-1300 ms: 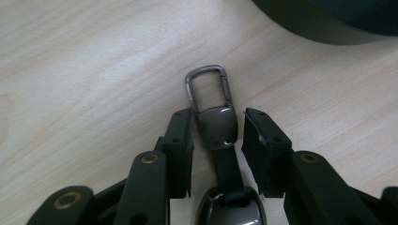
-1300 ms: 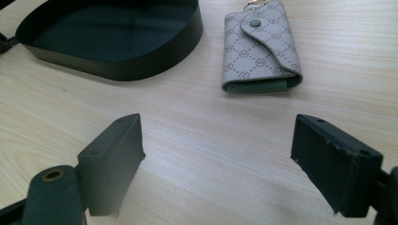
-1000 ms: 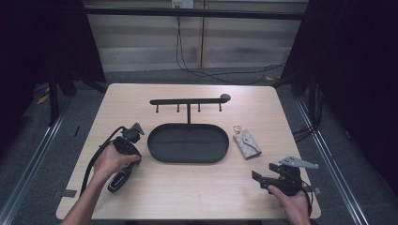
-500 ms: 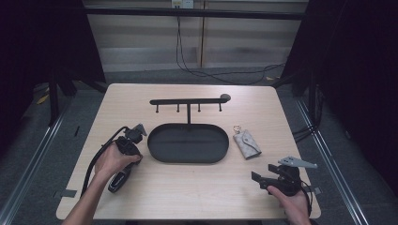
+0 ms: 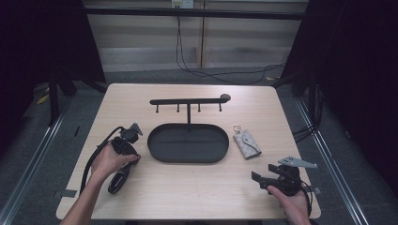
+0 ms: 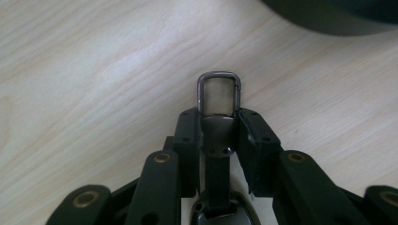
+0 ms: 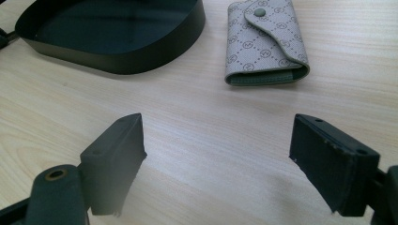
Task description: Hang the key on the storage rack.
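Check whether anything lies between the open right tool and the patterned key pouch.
Nothing visible does. In the right gripper view, bare table runs from the open right tool up to the key pouch. The black tray sits off to the pouch's side, apart from it.

In the left gripper view, the dark tray (image 6: 338, 14) is cut off by the top edge, so just a curved strip of its wall shows. A metal clasp (image 6: 218, 89) sits between the left tongs (image 6: 218, 136); its lower part is hidden behind them. In the right gripper view, the tray (image 7: 141, 56) loses its far side to the top edge, as does the key pouch (image 7: 265, 42). In the high view, the small ring (image 5: 238, 127) at the pouch's far end is too small to make out.
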A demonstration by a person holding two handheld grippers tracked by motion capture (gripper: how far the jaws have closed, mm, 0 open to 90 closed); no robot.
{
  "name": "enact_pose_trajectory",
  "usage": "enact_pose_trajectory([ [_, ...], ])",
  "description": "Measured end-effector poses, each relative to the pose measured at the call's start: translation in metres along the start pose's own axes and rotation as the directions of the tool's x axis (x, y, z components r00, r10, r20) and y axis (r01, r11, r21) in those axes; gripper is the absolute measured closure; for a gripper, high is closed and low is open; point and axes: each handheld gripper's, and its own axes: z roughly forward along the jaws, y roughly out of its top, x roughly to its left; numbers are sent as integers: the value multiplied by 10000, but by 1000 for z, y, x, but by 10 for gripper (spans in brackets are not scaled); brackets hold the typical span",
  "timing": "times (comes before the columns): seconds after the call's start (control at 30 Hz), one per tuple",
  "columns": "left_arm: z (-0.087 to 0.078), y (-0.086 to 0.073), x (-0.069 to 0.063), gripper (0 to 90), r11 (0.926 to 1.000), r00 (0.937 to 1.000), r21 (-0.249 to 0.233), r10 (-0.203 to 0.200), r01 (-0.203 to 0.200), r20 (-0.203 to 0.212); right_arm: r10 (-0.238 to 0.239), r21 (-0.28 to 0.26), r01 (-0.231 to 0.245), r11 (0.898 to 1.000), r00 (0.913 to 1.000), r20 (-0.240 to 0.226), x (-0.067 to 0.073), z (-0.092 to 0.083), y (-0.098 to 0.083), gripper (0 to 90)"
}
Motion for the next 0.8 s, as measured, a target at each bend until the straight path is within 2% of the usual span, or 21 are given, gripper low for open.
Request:
enact_pose_trajectory([
  [0.07,-4,-1,2,706,9999,9997,-159,-33,36,227,-51,4,51,10000,10000,37,1,0,0,180],
  [0.2,-8,-2,3,706,9997,9995,-262,-19,28,322,-53,4,53,10000,10000,42,1,0,0,180],
  [0.23,-10,-2,4,706,9996,9995,-269,48,-40,307,-38,4,38,10000,10000,40,0,0,0,180],
  [0.27,-14,-3,4,706,9991,9993,-395,-142,155,343,-25,5,25,10000,10000,48,0,0,0,180],
  [0.37,-20,-6,6,706,9980,9990,-565,-273,293,362,-26,7,26,10000,10000,49,0,0,0,180],
  [0.53,-39,-13,10,706,9952,9986,-964,-137,186,513,-6,5,6,10000,10000,58,0,0,0,182],
  [0.63,-44,-13,10,706,9944,9987,-1047,-77,128,495,-4,5,4,10000,10000,86,0,0,0,182],
  [0.8,-57,-13,10,706,9906,9986,-1337,-214,277,482,16,19,-16,10000,10000,80,0,0,0,182],
])
